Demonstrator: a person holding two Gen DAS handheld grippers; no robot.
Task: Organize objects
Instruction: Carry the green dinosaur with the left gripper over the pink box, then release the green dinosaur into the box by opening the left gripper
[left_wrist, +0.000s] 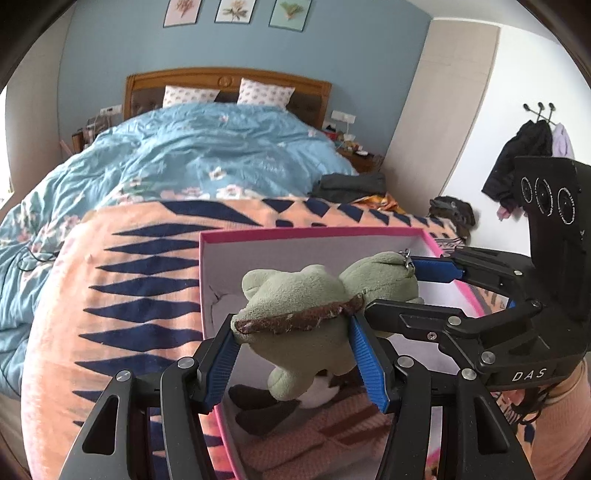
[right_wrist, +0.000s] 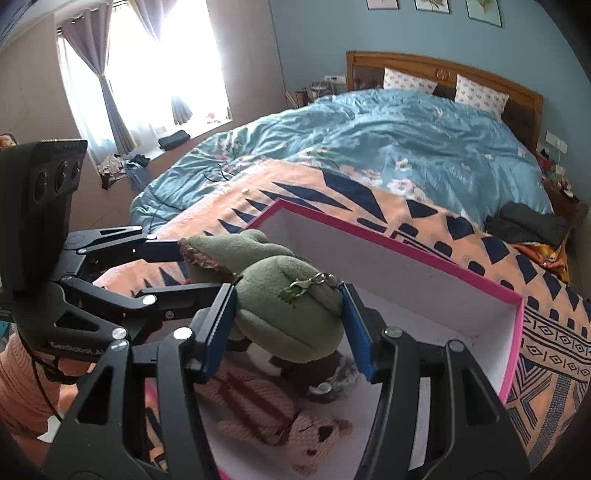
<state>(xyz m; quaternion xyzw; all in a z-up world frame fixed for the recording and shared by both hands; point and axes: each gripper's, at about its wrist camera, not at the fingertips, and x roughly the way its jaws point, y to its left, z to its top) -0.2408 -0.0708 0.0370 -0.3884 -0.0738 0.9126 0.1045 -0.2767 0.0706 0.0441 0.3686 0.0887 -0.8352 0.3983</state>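
Spread over the bed, a peach blanket (left_wrist: 122, 295) carries an open pink box (left_wrist: 310, 233). Above the box hangs a green plush toy (left_wrist: 295, 299), left gripper (left_wrist: 291, 334) clamped on one end, right gripper (right_wrist: 286, 314) clamped on the other.

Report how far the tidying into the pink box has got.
Done: a pink knitted toy and a dark brown toy already lie in the pink box. In hand: both grippers, left and right, hold the green plush over it. Left: lowering and releasing it.
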